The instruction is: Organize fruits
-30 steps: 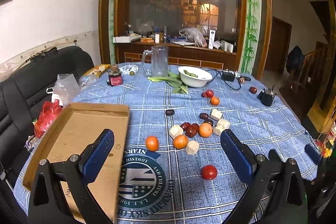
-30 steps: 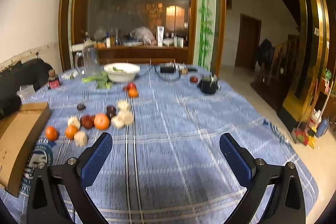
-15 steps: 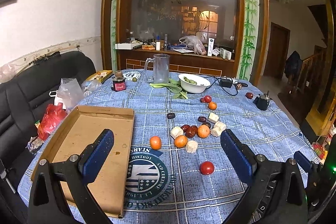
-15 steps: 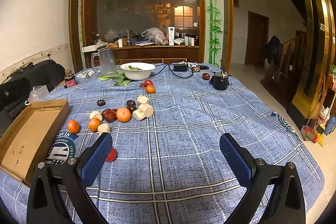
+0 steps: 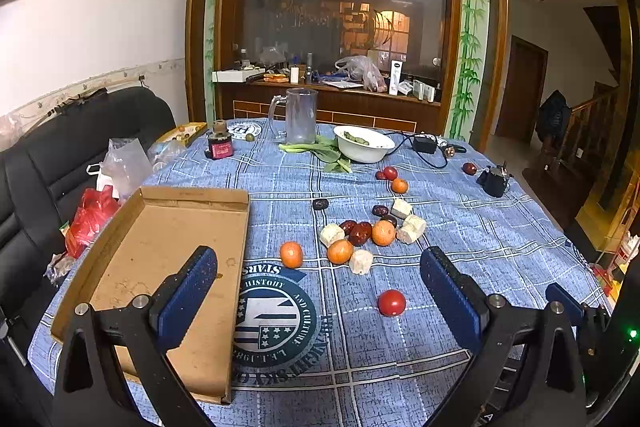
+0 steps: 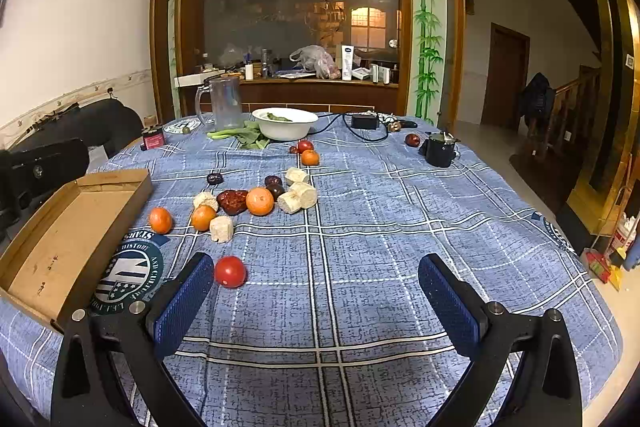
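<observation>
- Blue plaid cloth (image 5: 460, 227) covers a round dining table, with a glass partition and a cluttered counter behind it.
- At far left lies an empty cardboard tray (image 5: 160, 239), its near edge under the left gripper (image 5: 318, 291), whose jaws stand wide apart and hold nothing.
- Beside the tray's right wall sits a lone orange (image 5: 291, 254); further right, oranges, dark dates and pale chunks bunch together as the fruit cluster (image 5: 372, 233), touching one another.
- Nearest the tongs is a red tomato (image 5: 391, 302), between the left jaws and closer to the right one; in the right view it (image 6: 230, 271) sits just beside the left pad.
- The right gripper (image 6: 316, 301) also gapes empty, over bare cloth.
- Risk, as I judge it: round fruit may roll off the pads, or a nudge may scatter the tight cluster towards the table edge.
</observation>
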The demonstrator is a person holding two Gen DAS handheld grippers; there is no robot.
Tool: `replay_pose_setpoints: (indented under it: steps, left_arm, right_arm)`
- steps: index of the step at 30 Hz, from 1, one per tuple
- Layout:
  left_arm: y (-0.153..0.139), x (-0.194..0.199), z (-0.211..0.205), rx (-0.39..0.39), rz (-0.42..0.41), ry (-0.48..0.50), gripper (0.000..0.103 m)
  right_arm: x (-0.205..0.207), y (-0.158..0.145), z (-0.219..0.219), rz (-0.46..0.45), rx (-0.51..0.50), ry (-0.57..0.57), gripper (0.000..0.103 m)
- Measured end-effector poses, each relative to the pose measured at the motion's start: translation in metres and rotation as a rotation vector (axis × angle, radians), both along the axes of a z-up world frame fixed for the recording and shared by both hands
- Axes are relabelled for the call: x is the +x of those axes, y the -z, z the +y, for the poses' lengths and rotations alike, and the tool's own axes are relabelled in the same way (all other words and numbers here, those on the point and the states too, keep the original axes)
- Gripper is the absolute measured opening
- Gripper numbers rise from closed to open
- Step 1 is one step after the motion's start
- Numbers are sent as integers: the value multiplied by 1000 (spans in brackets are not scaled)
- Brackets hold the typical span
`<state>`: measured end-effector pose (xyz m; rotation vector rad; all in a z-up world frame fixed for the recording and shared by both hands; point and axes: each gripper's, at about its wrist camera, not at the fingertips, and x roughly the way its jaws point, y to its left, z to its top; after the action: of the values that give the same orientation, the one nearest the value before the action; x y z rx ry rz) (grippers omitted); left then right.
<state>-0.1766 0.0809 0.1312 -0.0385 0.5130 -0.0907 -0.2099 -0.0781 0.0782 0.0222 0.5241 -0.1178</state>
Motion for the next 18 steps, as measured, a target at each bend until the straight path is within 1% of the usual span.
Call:
replay_pose_setpoints:
  steps: [13,18]
  left_arm:
    - [17,15,-1,-6,56,9,101]
    - [24,25,5,-20,86,3,101]
  right_arm:
    - [13,11,-1,46,15,-5,103]
    - [20,17,-1,70,22,-8,103]
